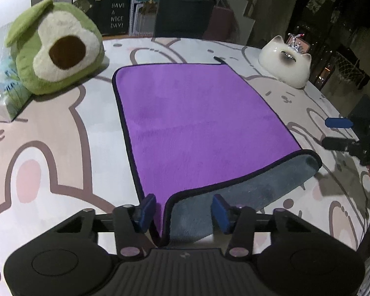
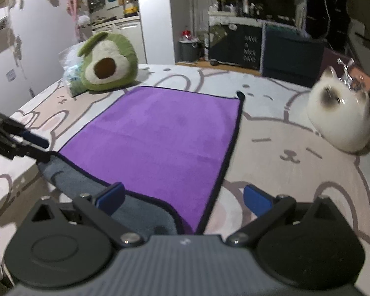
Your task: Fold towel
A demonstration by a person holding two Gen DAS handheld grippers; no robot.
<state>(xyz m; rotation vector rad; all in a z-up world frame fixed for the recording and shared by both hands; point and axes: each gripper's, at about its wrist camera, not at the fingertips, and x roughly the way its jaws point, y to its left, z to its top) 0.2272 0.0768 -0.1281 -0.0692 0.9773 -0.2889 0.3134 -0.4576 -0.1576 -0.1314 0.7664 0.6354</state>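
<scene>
A purple towel with a dark border and grey underside lies flat on the table; it also shows in the right wrist view. Its near edge is rolled over, showing the grey side. My left gripper is open, its blue pads either side of the towel's near left corner. My right gripper is open over the near right corner, with the border between the pads. The right gripper shows in the left wrist view, and the left gripper shows in the right wrist view.
A green avocado plush sits at the far left beside a plastic bag. A white cat-shaped ornament stands at the far right. The table has a bear-patterned cover. Shelves and boxes stand behind.
</scene>
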